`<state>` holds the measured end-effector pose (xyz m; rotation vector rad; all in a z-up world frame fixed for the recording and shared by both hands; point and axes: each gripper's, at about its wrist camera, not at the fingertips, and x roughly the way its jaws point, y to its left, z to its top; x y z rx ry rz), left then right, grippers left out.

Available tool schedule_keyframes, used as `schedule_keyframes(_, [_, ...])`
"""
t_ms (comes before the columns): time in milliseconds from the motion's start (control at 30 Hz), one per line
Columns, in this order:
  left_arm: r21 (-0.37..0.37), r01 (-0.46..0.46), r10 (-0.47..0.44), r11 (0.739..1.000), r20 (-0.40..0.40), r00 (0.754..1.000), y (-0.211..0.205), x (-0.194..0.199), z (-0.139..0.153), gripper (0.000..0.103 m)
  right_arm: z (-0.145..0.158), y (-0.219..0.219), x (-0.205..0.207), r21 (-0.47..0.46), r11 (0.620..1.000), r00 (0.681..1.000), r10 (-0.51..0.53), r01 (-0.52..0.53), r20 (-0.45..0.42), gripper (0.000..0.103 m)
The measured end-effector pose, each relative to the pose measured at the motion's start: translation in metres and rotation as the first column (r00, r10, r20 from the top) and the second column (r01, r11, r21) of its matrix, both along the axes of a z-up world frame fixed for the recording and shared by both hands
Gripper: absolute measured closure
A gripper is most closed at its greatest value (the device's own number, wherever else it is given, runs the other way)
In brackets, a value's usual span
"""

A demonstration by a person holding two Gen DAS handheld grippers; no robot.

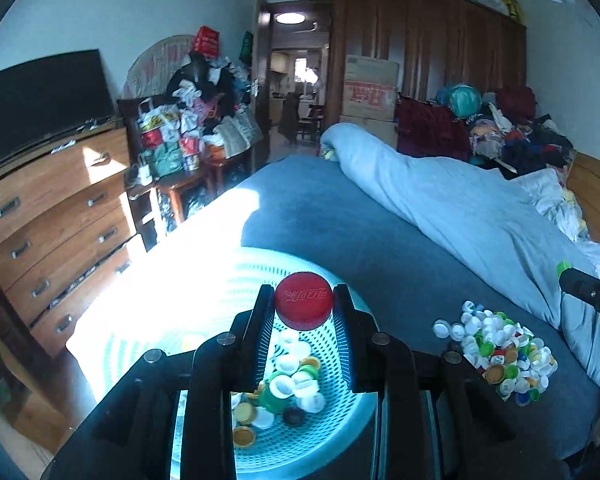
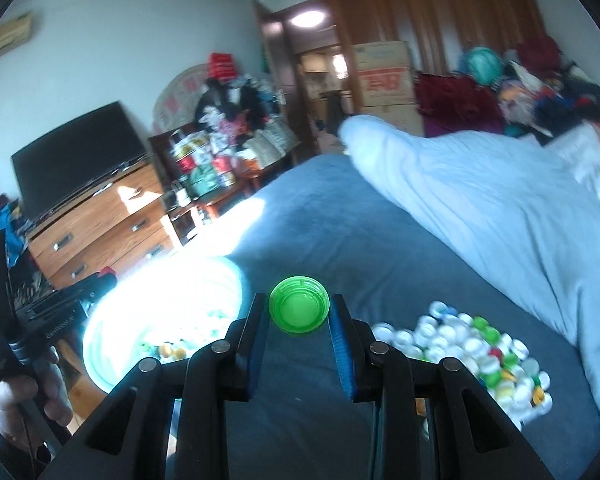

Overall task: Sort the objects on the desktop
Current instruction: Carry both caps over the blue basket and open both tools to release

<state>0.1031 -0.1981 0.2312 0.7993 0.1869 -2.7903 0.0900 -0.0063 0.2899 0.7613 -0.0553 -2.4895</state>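
My left gripper [image 1: 303, 300] is shut on a red bottle cap [image 1: 303, 305] and hangs over a light turquoise perforated basket [image 1: 324, 436] that holds several caps. My right gripper [image 2: 299, 312] is shut on a green bottle cap [image 2: 299, 310], open side toward the camera, above the blue bedsheet [image 2: 340, 232]. A heap of loose caps [image 1: 500, 356], mostly white with green, yellow and blue, lies on the sheet right of the basket. The same cap heap [image 2: 472, 356] sits to the right in the right wrist view, and the basket [image 2: 100, 356] stands at the left, washed out by sun. The left gripper's body [image 2: 60, 316] shows there, held by a hand [image 2: 28, 396].
A pale blue duvet [image 1: 460, 208] is bunched along the right of the bed. A wooden chest of drawers [image 1: 56, 216] with a dark TV [image 1: 40, 100] stands at the left. A cluttered stand [image 1: 188, 132], cardboard boxes [image 1: 370, 92] and a clothes pile [image 1: 500, 128] lie beyond.
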Motion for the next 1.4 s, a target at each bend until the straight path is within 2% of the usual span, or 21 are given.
schedule_keyframes(133, [0.013, -0.018, 0.017, 1.0, 0.049, 0.999, -0.018, -0.004, -0.008, 0.078, 0.004, -0.036, -0.004, -0.004, 0.998, 0.998, 0.068, -0.068, 0.014, 0.07])
schedule_keyframes(200, [-0.006, -0.034, 0.035, 0.999, 0.062, 0.997, -0.024, -0.005, -0.009, 0.078, 0.005, -0.056, -0.006, 0.015, 0.995, 0.995, 0.103, -0.103, 0.013, 0.07])
schedule_keyframes(300, [0.003, -0.045, 0.044, 0.999, 0.083, 0.996, -0.035, -0.007, -0.01, 0.078, 0.004, -0.082, -0.01, 0.038, 0.989, 0.99, 0.143, -0.143, 0.022, 0.07])
schedule_keyframes(433, [-0.001, -0.059, 0.059, 0.998, 0.112, 0.992, -0.045, -0.003, -0.015, 0.078, 0.0, -0.112, -0.016, 0.05, 0.981, 0.981, 0.184, -0.187, 0.06, 0.07])
schedule_keyframes(600, [-0.014, -0.075, 0.077, 0.997, 0.184, 0.98, -0.059, -0.007, -0.029, 0.078, -0.018, -0.149, -0.019, 0.07, 0.964, 0.96, 0.244, -0.255, 0.135, 0.07])
schedule_keyframes(933, [0.018, -0.071, 0.061, 0.997, 0.329, 0.942, -0.078, -0.022, -0.069, 0.078, -0.052, -0.185, -0.03, 0.101, 0.944, 0.928, 0.281, -0.313, 0.244, 0.069])
schedule_keyframes(1400, [0.043, -0.066, 0.046, 0.997, 0.369, 0.928, -0.091, -0.024, -0.083, 0.078, -0.076, -0.204, -0.04, 0.11, 0.936, 0.91, 0.288, -0.333, 0.3, 0.069])
